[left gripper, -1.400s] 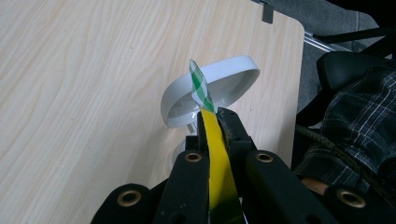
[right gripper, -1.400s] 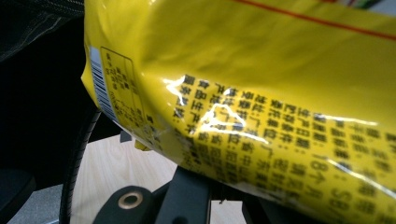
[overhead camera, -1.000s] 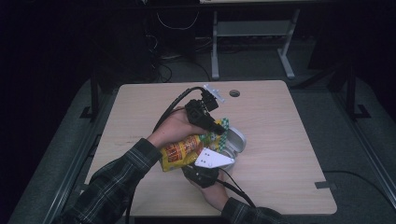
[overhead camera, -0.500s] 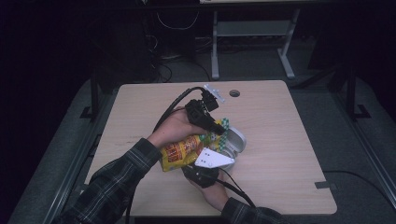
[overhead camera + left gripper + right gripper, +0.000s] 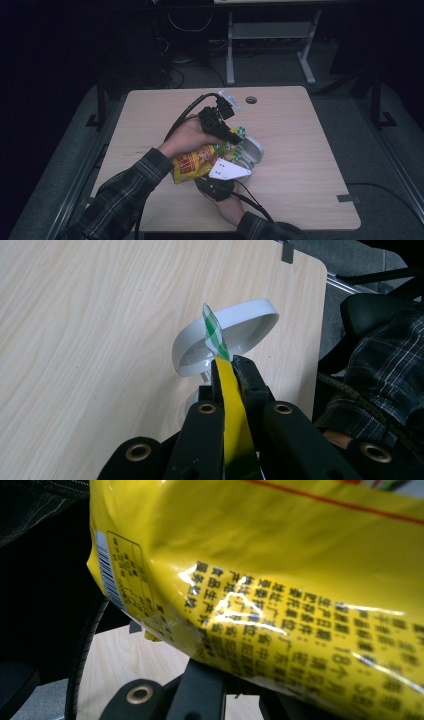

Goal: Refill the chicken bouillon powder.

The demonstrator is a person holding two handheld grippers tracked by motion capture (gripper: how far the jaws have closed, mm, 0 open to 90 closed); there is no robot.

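From the high view, a pale wood-grain table (image 5: 300, 130) with rounded corners carried the work near its front middle. A glossy yellow snack bag (image 5: 197, 161), crinkled plastic with red and orange print, was held tilted between the two tools, its green-checked top edge toward a white bowl (image 5: 250, 150). The left gripper (image 5: 231, 136), matte black with a grey three-cornered plate and a thick cable looping behind, came down onto the bag's upper end. The right gripper (image 5: 216, 184) sat under the bag's lower part, a white three-cornered plate on top of it. Both forearms wore dark plaid sleeves.

In the left gripper view, the two black jaws stood clamped on the bag's thin flat edge (image 5: 231, 405), a smooth yellow strip ending in a curled green-and-white checked tip. Just beyond lay the bowl (image 5: 235, 325), smooth, round and shallow, tipped on the wood.

In the right gripper view, the bag's shiny back (image 5: 280, 580) loomed close, yellow film with small black print, a barcode and bright creases. The jaws were closed on its lower edge, their tips hidden beneath the film.
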